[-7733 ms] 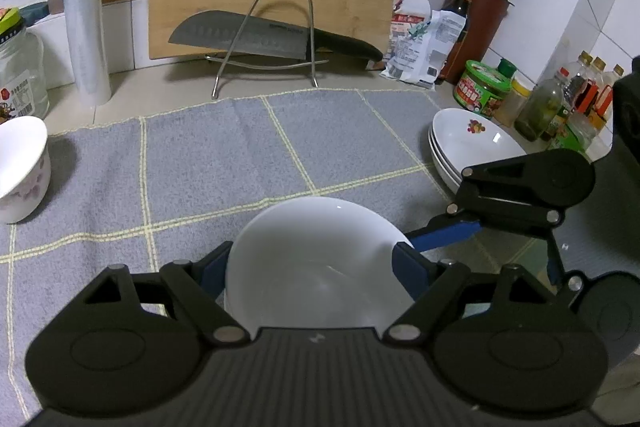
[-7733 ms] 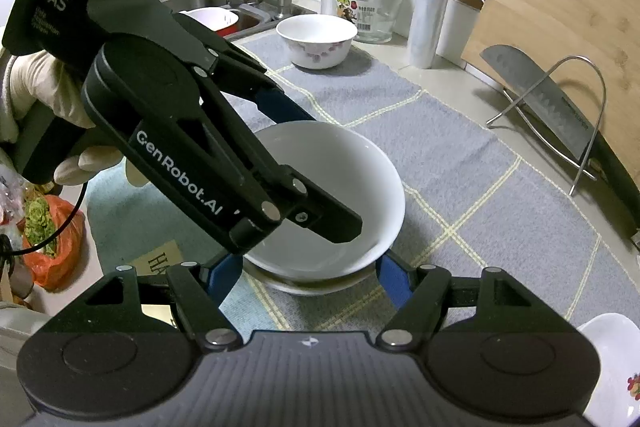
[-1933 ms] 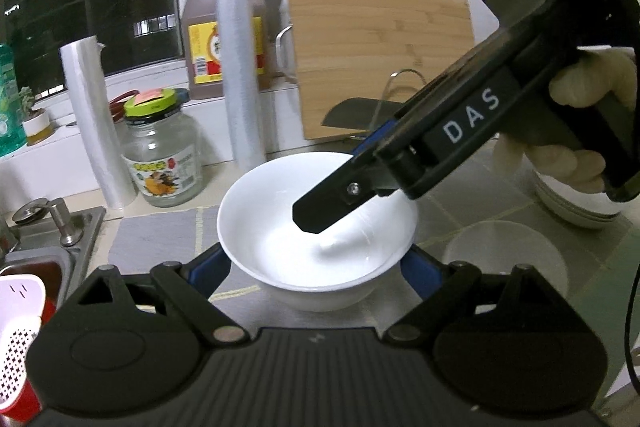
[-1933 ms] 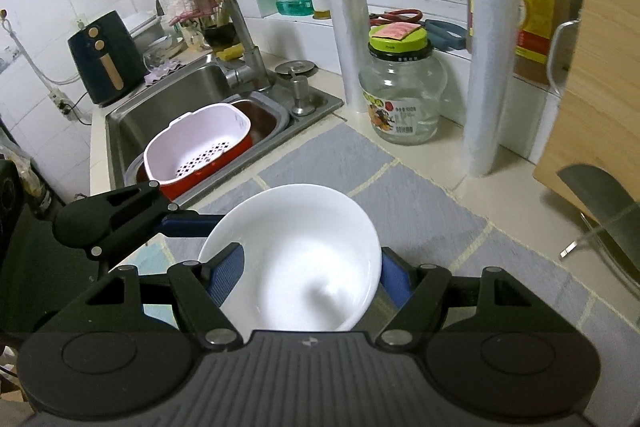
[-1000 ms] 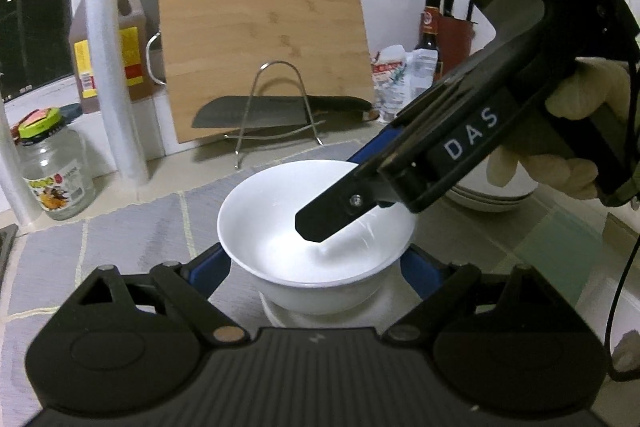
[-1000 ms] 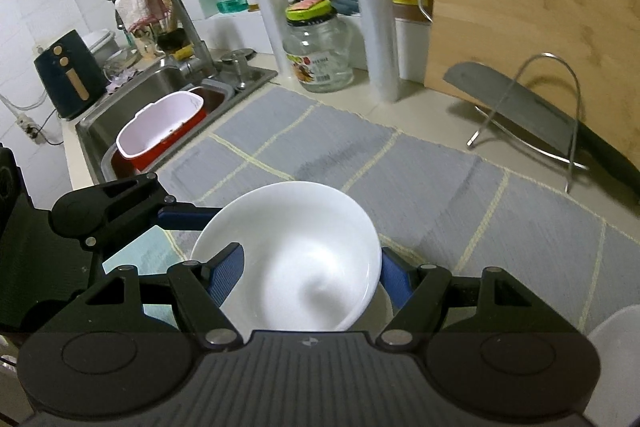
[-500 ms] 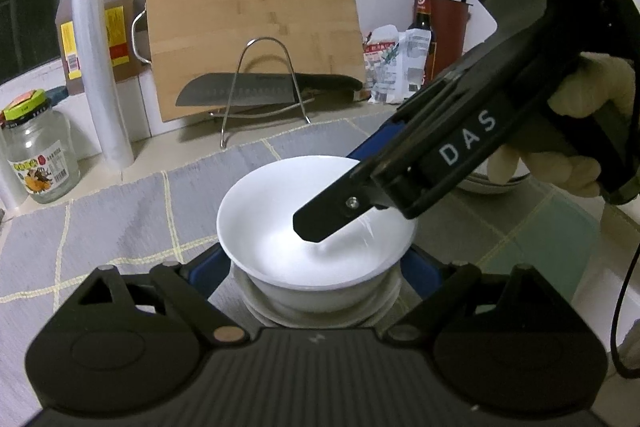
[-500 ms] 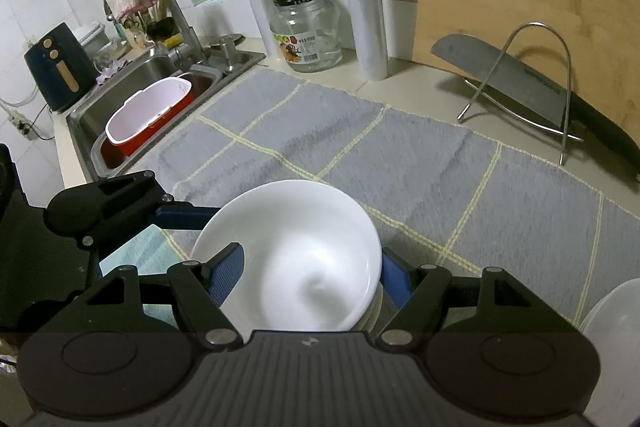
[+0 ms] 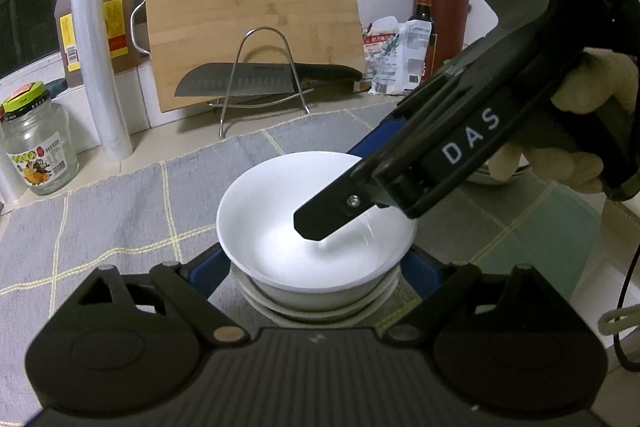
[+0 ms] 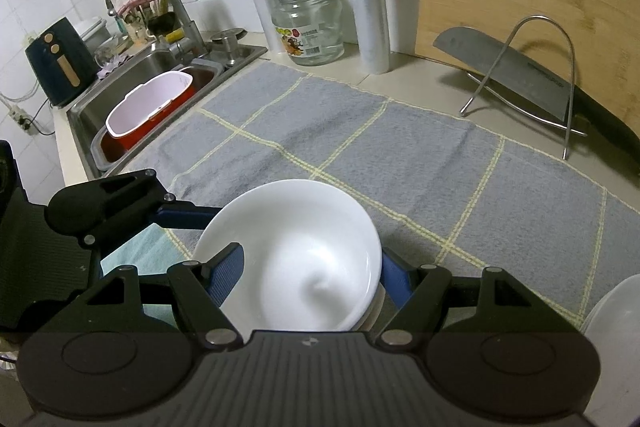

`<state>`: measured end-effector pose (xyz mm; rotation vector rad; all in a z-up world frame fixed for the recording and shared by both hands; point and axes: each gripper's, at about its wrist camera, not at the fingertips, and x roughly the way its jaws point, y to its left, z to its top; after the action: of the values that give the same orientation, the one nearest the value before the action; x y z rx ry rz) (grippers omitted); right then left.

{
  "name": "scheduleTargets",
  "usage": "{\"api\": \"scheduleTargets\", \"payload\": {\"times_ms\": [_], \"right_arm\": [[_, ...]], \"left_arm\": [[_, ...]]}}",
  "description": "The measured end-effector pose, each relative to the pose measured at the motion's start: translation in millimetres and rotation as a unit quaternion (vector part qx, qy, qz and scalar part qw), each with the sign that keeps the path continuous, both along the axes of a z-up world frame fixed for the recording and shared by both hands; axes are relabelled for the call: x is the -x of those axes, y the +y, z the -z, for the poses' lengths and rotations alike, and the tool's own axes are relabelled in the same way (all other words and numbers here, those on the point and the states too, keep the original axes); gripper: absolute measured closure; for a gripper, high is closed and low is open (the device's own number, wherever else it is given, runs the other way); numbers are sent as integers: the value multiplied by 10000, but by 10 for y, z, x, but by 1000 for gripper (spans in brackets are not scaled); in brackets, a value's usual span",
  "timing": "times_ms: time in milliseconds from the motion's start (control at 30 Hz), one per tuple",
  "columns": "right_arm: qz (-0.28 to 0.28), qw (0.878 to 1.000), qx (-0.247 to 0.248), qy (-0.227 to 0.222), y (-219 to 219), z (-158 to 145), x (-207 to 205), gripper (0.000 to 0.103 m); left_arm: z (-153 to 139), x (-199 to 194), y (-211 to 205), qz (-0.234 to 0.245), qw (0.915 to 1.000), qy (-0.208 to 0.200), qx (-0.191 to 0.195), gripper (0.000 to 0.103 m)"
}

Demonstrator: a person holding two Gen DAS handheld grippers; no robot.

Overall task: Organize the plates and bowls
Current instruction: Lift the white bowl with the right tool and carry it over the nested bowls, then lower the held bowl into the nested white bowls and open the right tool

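The left gripper (image 9: 316,267) clasps the white bowl (image 9: 316,227) between its blue fingers (image 9: 208,269), low on its sides. The right gripper (image 10: 310,277) holds the same bowl (image 10: 292,255) across the rim. The bowl sits in a stack of bowls (image 9: 320,303) on the gray towel (image 10: 400,163). Only the left view shows the gloved hand (image 9: 576,131) and knife block (image 9: 450,15); only the right view shows the sink (image 10: 132,87) and pink basket (image 10: 148,107).

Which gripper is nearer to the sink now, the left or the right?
Left. The left gripper holds the white bowl from the side toward the sink; the right gripper holds it from the side away from the sink.
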<state>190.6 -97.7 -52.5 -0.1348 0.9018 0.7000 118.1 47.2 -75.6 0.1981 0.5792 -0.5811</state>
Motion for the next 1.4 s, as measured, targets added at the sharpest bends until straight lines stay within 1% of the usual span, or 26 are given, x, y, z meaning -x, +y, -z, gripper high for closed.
{"api": "scheduleTargets", "payload": {"times_ms": [533, 700, 767, 800, 867, 1000, 1033, 1200, 1300, 1400], "right_arm": [[29, 10000, 32, -53, 30, 3, 30, 24], [15, 10000, 47, -71, 51, 12, 32, 19], [4, 9999, 75, -94, 67, 14, 34, 17], [5, 9999, 57, -90, 68, 12, 34, 14], [22, 9999, -6, -132, 59, -4, 41, 9], [68, 9996, -59, -273, 45, -54, 59, 3], [93, 9995, -58, -301, 43, -59, 62, 2], [161, 9991, -83, -379, 6, -98, 93, 0], [205, 9986, -61, -477, -18, -118, 128, 0], [217, 9982, -40, -561, -45, -130, 187, 0]], "left_arm": [[4, 7, 22, 0, 10000, 19, 36, 12], [13, 8, 36, 19, 10000, 3, 52, 11], [24, -2, 44, 25, 9999, 56, 81, 11], [26, -10, 49, 20, 9999, 85, 88, 10], [7, 11, 66, -8, 9999, 12, 110, 8], [-27, 64, 80, 22, 9999, -99, 81, 6], [-38, 74, 99, 35, 9999, -106, 118, 3], [-96, 104, 204, 9, 9996, -178, 213, 2], [-108, 114, 264, -9, 9996, -131, 268, 2], [-92, 117, 308, -6, 9997, -67, 236, 2]]}}
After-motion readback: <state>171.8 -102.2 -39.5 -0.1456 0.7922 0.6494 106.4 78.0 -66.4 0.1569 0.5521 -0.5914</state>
